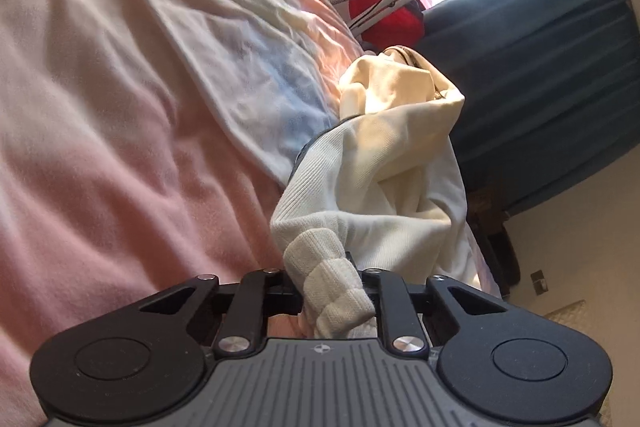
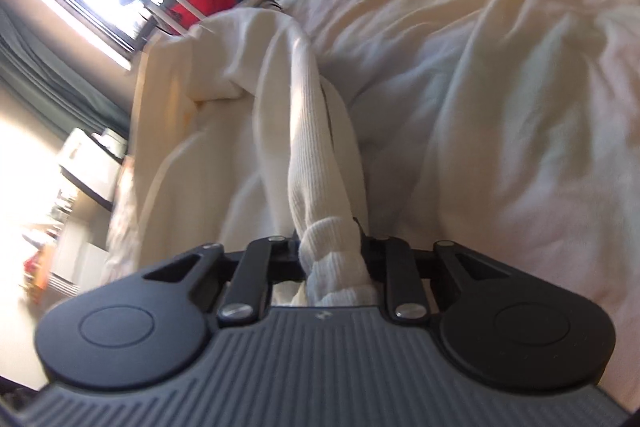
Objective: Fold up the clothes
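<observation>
Pinching cuffs | left tool (image 1: 332, 291), right tool (image 2: 334, 259) | sweater (image 1: 384, 171) on bed (image 1: 100, 147)

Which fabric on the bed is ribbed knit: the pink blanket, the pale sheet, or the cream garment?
The cream garment. Its sleeves and cuffs show knit ribs and each gripper pinches a cuff; the pink blanket looks fuzzy and the pale sheet only wrinkled.

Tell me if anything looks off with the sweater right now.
Nothing damaged. The white sweater is bunched and twisted, not flat, with the left gripper and the right gripper each clamping a ribbed cuff.
</observation>
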`<state>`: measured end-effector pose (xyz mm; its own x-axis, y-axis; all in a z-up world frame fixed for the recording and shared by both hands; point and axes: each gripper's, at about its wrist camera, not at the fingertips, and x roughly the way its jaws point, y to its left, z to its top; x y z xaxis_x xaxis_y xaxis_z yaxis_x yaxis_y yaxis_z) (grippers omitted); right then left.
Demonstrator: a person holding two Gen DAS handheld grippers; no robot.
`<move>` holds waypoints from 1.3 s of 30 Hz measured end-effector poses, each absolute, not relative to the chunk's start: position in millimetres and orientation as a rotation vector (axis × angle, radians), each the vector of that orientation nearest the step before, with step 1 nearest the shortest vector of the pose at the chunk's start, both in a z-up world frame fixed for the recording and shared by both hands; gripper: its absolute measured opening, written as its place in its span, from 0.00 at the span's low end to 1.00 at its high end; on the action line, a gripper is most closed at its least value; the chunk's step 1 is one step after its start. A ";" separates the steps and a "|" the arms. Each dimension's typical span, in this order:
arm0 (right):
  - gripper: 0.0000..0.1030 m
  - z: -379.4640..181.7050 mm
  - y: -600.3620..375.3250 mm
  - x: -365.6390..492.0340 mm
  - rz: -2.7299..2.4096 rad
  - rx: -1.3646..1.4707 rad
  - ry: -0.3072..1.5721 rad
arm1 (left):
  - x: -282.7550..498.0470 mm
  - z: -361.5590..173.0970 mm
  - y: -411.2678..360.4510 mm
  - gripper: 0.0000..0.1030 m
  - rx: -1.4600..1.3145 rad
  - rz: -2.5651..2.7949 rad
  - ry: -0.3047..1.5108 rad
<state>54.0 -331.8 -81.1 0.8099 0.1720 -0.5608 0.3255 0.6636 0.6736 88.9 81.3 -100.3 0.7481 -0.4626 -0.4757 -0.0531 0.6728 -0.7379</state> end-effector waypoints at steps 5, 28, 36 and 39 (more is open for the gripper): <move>0.19 -88.6 -298.0 34.4 0.051 1.110 0.566 | 137.5 -25.3 116.6 0.15 -0.710 -0.189 0.582; 0.33 -91.7 51.3 264.8 0.605 0.980 0.685 | 458.9 19.9 264.8 0.21 -0.166 0.401 0.537; 0.90 -52.9 27.9 246.4 0.707 0.854 0.711 | 415.5 28.1 247.3 0.74 -0.122 0.414 0.490; 0.90 -23.6 6.1 229.7 0.676 0.785 0.673 | 377.4 45.4 233.3 0.76 -0.156 0.377 0.477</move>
<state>229.7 6.1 -23.6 0.6002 0.7489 -0.2809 -0.2850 0.5284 0.7997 377.4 233.3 45.4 0.8210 0.3170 -0.4748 -0.3888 0.9195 -0.0585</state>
